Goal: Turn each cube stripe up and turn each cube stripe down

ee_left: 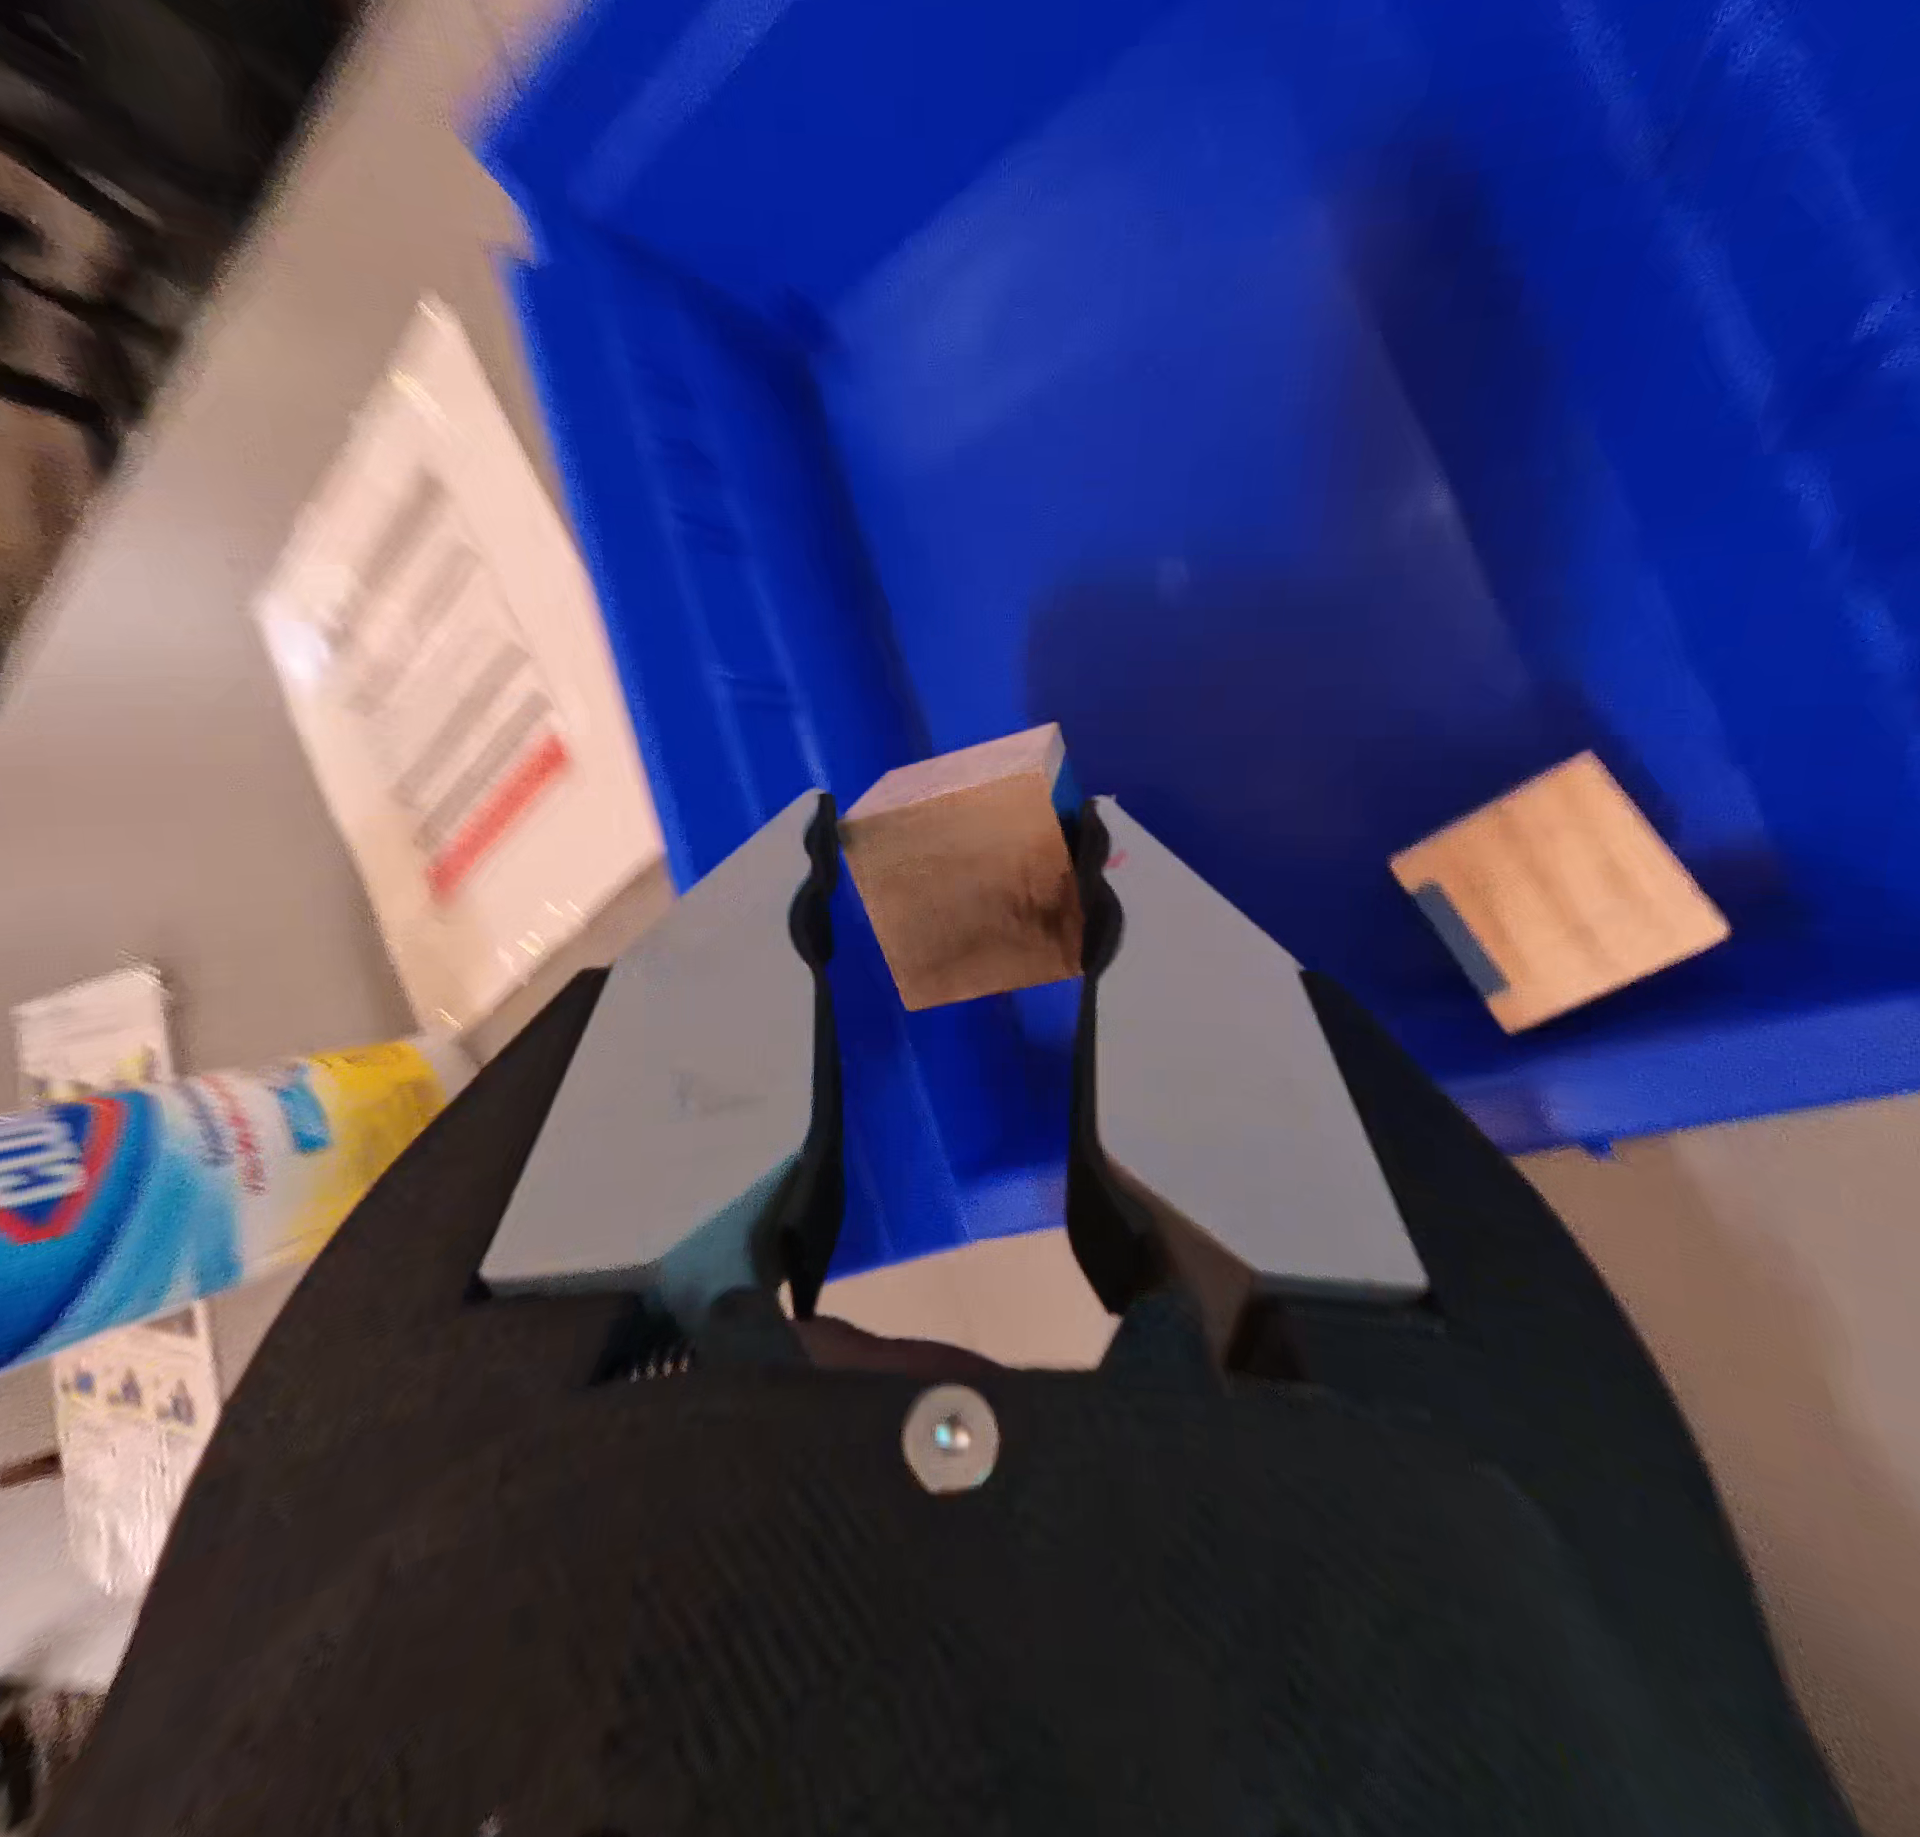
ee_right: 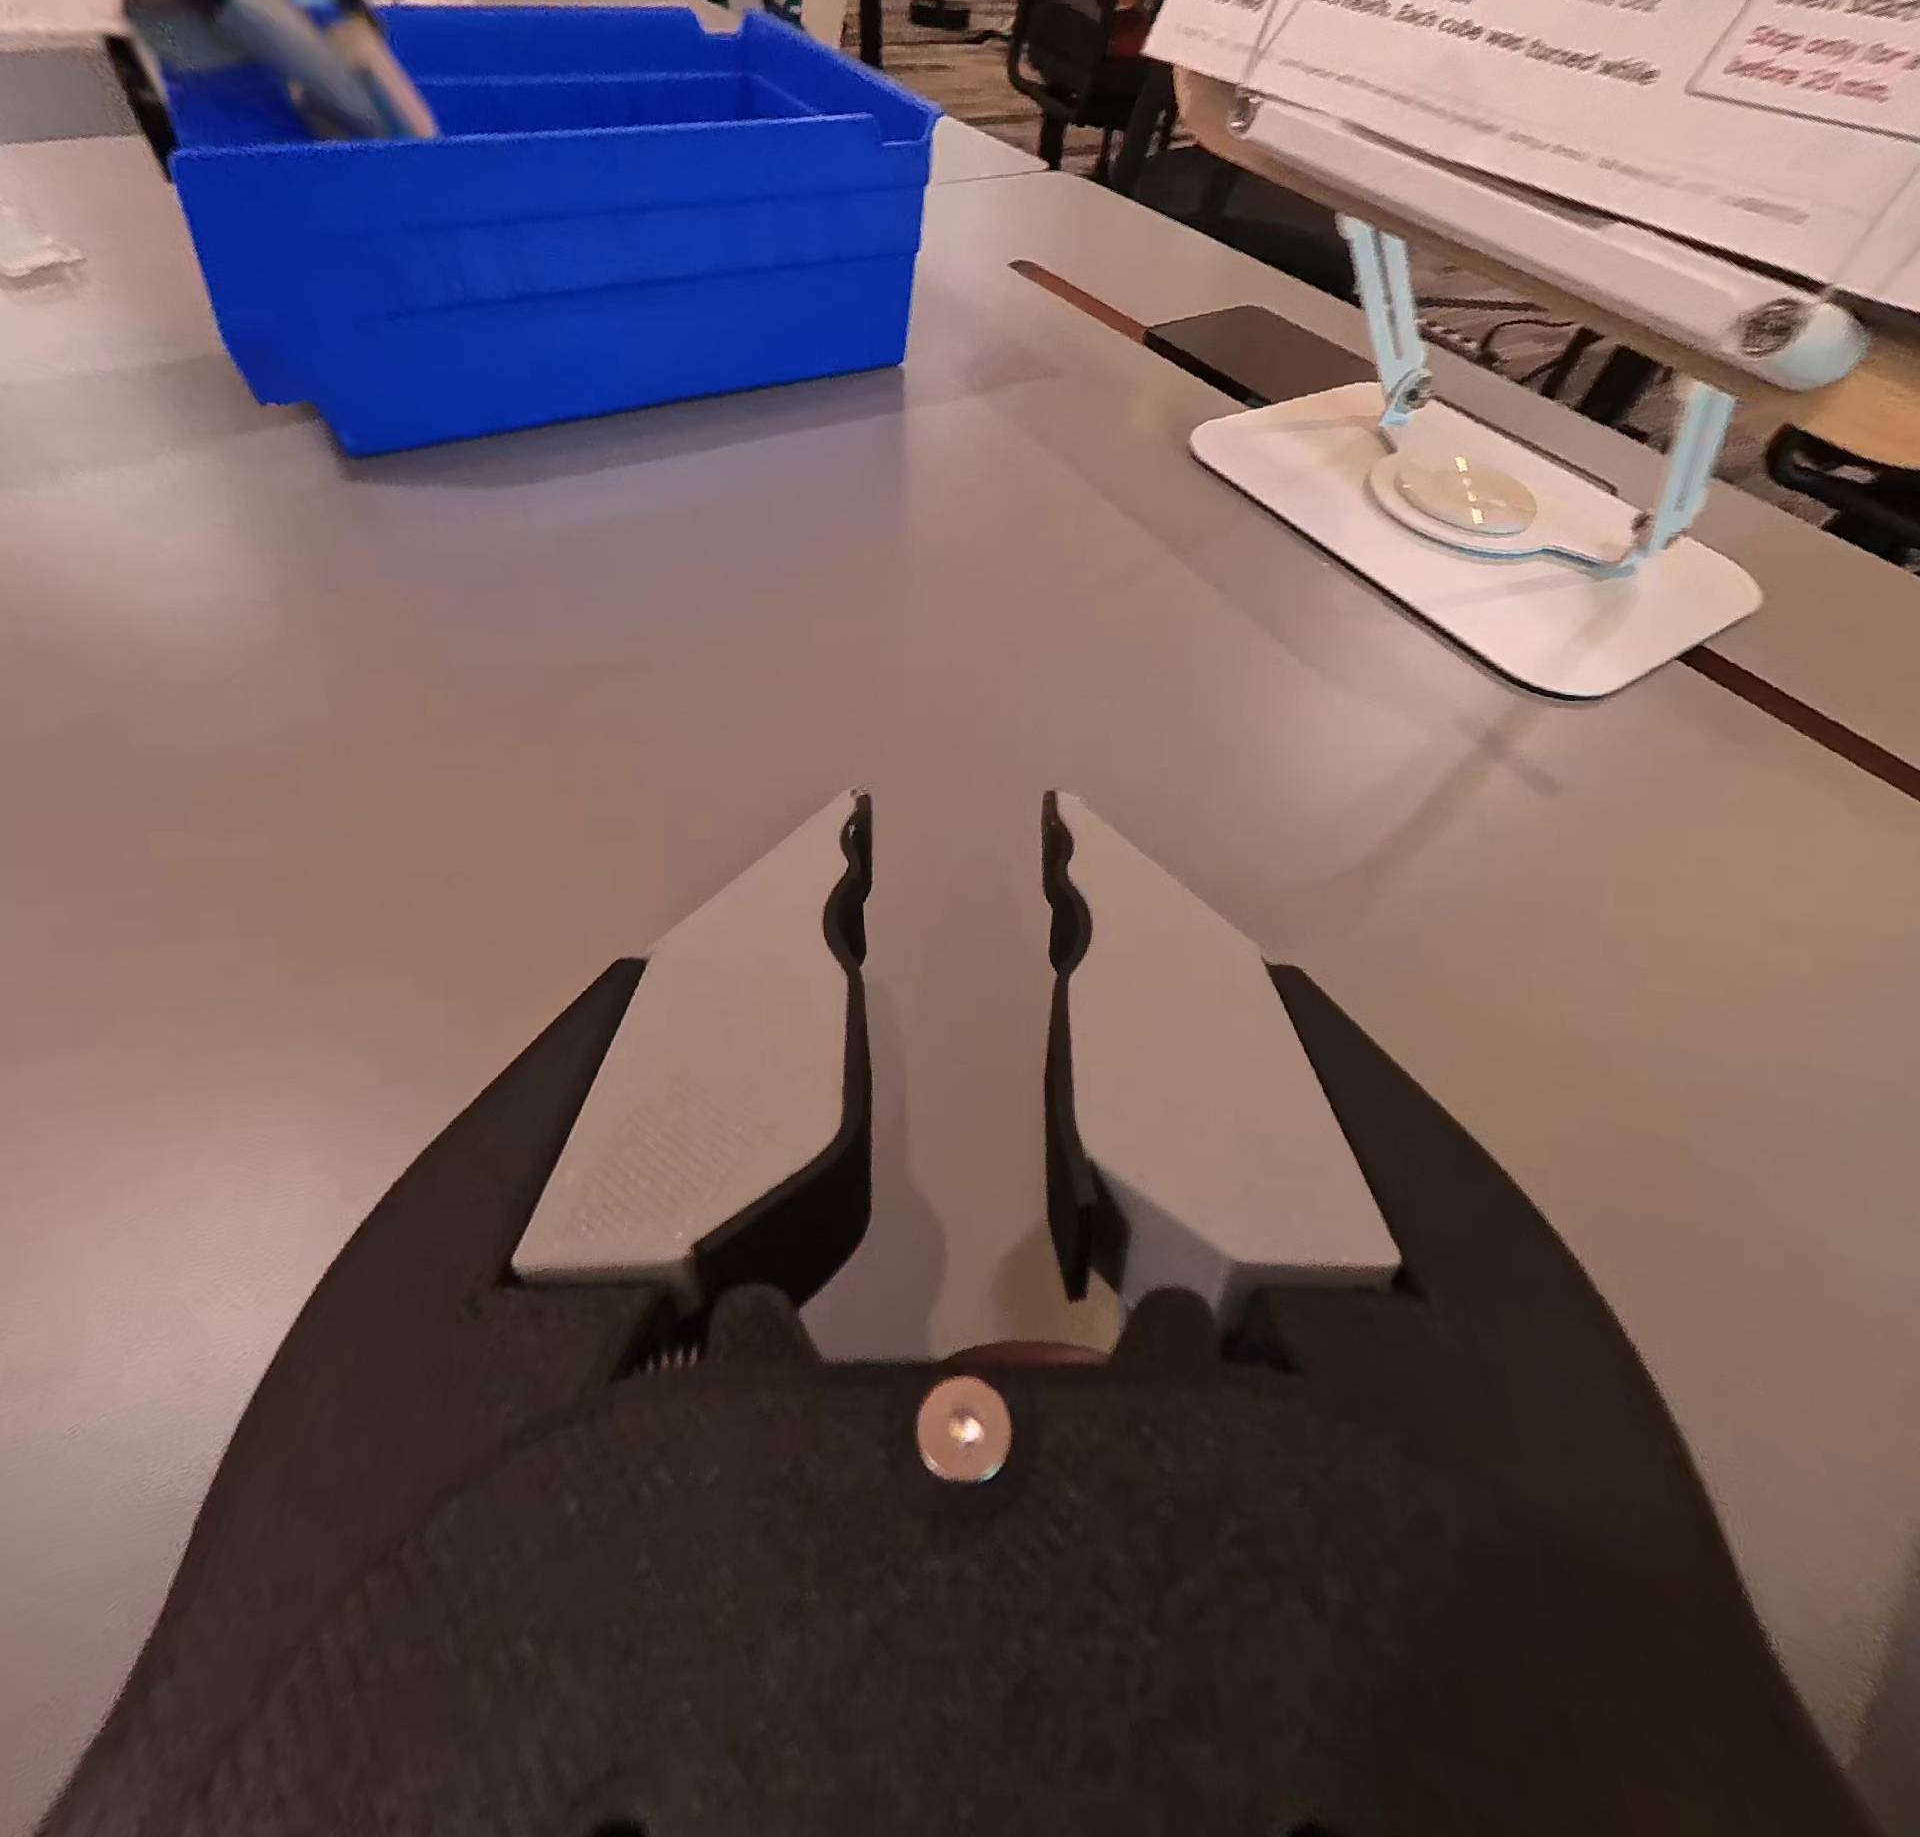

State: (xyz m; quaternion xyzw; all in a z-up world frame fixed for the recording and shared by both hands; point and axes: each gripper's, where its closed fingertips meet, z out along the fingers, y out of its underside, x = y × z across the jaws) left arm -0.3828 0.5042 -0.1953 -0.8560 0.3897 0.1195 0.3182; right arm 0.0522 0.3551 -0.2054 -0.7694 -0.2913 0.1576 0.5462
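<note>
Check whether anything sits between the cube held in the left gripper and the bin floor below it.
Nothing visible does. The left gripper holds the cube above the blue bin; the second cube lies off to the side on the floor, apart from it.

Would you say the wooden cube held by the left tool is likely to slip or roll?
The wooden cube looks rigid and probably light. Its flat faces suit the left tool, though it sits tilted near the tips, so it might pivot. Dropped into the blue bin, it would likely tumble briefly, not roll.
</note>
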